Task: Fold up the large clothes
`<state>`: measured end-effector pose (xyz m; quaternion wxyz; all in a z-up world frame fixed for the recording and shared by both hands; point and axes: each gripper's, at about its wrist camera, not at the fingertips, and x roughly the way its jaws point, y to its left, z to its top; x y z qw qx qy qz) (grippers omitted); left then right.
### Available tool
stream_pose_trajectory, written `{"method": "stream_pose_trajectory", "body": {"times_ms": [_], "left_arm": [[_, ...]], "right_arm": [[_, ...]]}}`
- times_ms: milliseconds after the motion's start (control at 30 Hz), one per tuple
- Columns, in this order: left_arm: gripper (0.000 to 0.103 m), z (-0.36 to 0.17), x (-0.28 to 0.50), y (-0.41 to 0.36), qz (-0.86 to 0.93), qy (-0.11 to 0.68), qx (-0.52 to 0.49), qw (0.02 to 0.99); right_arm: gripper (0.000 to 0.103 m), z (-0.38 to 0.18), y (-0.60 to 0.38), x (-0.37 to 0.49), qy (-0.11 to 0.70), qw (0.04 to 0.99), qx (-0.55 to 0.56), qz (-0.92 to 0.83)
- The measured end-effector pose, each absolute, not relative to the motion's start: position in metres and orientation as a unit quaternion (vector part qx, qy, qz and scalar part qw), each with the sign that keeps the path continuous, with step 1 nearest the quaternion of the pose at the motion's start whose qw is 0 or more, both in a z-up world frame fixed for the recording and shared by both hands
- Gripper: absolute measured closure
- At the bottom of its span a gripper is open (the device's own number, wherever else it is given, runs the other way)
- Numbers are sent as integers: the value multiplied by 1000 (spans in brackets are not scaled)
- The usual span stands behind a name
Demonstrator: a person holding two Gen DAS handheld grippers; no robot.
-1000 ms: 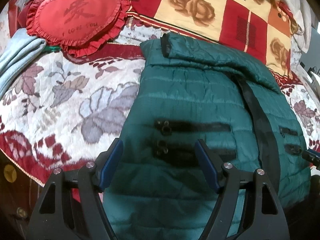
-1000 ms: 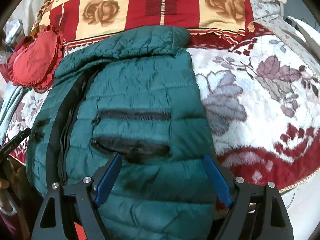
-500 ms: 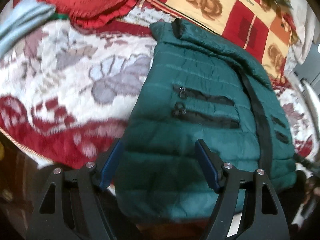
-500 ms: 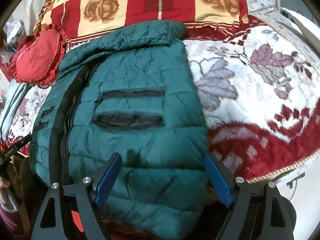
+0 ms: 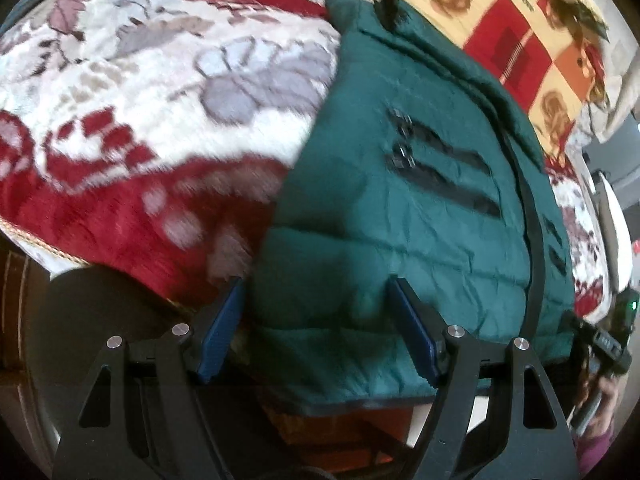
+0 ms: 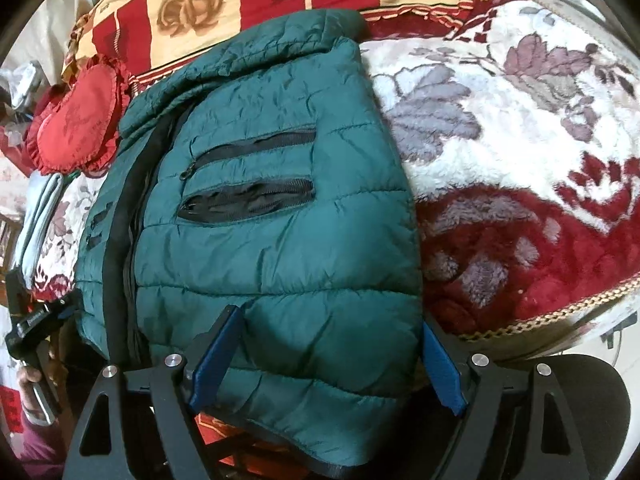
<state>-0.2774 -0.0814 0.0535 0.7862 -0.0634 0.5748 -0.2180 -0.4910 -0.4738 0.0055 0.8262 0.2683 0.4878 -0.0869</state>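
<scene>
Green puffer jacket (image 6: 272, 216) lies front-up on the floral blanket (image 6: 500, 128), hem hanging over the bed's edge. Left claw (image 5: 320, 332) spread wide, astride the jacket's left hem corner, not pinching. Right claw (image 6: 324, 360) spread wide over the jacket's right hem.

The right gripper (image 6: 326, 356) is hovering with fingers (image 6: 216, 356) spread over the green puffer jacket's (image 6: 272, 220) hem, lying on the floral blanket (image 6: 500, 120).

My left view is motion-blurred across the blanket (image 5: 132, 128); the jacket (image 6: 280, 248) hem drops past the bed's edge, hidden behind my hand-held grippers.
</scene>
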Motion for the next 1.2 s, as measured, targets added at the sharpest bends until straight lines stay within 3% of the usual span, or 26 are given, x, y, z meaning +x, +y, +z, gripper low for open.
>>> {"method": "stream_pose_trajectory", "body": {"times_ms": [167, 333, 700, 733, 767, 833, 900, 967, 1200], "left_arm": [[29, 54, -286, -88, -223, 568, -50, 790], [29, 55, -283, -88, -233, 571, -60, 785], [29, 44, -279, -88, -238, 588, -68, 770], [31, 45, -281, -88, -241, 585, -62, 772], [39, 47, -283, -88, -244, 583, -59, 773], [50, 49, -286, -88, -246, 579, -55, 775], [57, 52, -287, -87, -247, 575, -50, 778], [62, 54, -287, -87, -247, 572, -52, 780], [61, 49, -286, -91, -238, 573, -41, 783]], "right_arm": [[22, 10, -475, -494, 475, 829, 289, -57], [39, 19, -469, -495, 474, 836, 273, -40], [39, 6, -465, -493, 494, 829, 261, -26], [41, 7, -464, -494, 492, 832, 256, -27], [53, 8, -461, -494, 490, 835, 247, -28], [67, 14, -458, -494, 484, 842, 238, -26], [73, 21, -458, -494, 473, 847, 240, -19], [73, 23, -461, -494, 468, 848, 248, -12], [70, 6, -462, -491, 477, 839, 260, -18]]}}
